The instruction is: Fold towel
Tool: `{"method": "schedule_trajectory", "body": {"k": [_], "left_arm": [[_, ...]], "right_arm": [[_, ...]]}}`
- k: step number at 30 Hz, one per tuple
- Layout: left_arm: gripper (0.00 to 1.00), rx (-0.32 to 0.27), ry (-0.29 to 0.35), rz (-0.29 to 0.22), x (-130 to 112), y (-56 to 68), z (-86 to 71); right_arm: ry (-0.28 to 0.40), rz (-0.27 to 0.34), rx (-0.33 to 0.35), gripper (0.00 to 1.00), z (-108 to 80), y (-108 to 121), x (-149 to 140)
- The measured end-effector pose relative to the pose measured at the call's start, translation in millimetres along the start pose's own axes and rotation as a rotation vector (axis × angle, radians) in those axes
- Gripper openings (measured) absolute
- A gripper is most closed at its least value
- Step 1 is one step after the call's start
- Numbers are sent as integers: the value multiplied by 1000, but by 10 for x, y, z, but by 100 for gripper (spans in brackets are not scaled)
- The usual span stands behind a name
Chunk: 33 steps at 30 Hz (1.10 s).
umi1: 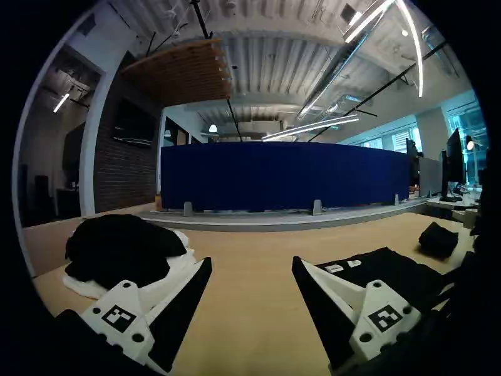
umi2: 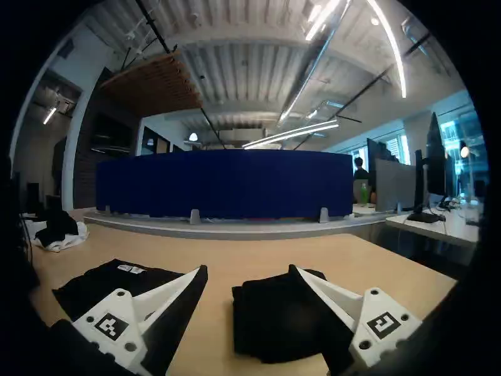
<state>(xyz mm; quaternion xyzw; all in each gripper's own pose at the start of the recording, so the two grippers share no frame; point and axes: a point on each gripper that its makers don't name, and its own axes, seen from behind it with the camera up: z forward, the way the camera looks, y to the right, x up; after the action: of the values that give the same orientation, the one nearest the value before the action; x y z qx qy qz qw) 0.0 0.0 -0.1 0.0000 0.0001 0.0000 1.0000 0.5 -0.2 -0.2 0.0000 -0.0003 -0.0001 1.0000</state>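
We see a black towel (umi1: 388, 272) lying flat on the wooden table (umi1: 250, 301), in the lower right of the left gripper view, with small white labels at its near edge. In the right gripper view the same flat towel (umi2: 106, 285) sits at the lower left. A smaller folded black towel (umi2: 275, 319) lies just right of centre there, partly covered by that gripper's right-hand finger; we cannot tell whether the finger touches it. In the left gripper view the folded towel (umi1: 438, 240) rests at the far right of the table.

A heap of black and white cloth (umi1: 122, 250) occupies the lower left of the left gripper view.

The left gripper (umi1: 251, 260) has its fingers spread wide, with bare table showing between them. The right gripper (umi2: 248, 268) is likewise spread, its fingers well apart over the tabletop.

Beyond the table a blue partition (umi2: 225, 182) runs across the middle of the frame. Desks with monitors (umi2: 432, 156) stand at the right, and light strips (umi2: 388, 44) cross the ceiling at the top.
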Motion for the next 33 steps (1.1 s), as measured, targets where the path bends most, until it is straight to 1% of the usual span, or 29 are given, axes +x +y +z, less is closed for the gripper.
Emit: {"method": "schedule_trajectory", "body": {"k": [11,17,20,23,25,29,33], "left_arm": [[95,0,-1,1,0,10,-7],[95,11,2,1,-7,-38,-9],[95,18,10,8,67,-76,-25],[95,16,18,11,238,-96,-26],[95,14,23,13,402,-96,-13],[95,2,37,17,813,-72,18],[95,-3,42,17,1210,-45,48]], "right_arm": [[0,-1,-2,99,-5,-7,3],[-17,-3,-22,99,-10,11,14],[-2,-10,-18,99,-17,-3,187],[19,-10,-22,99,-19,18,403],[20,-7,-30,99,-19,41,532],[17,-10,-39,99,-33,67,821],[9,-26,-46,99,-60,94,1153]]}}
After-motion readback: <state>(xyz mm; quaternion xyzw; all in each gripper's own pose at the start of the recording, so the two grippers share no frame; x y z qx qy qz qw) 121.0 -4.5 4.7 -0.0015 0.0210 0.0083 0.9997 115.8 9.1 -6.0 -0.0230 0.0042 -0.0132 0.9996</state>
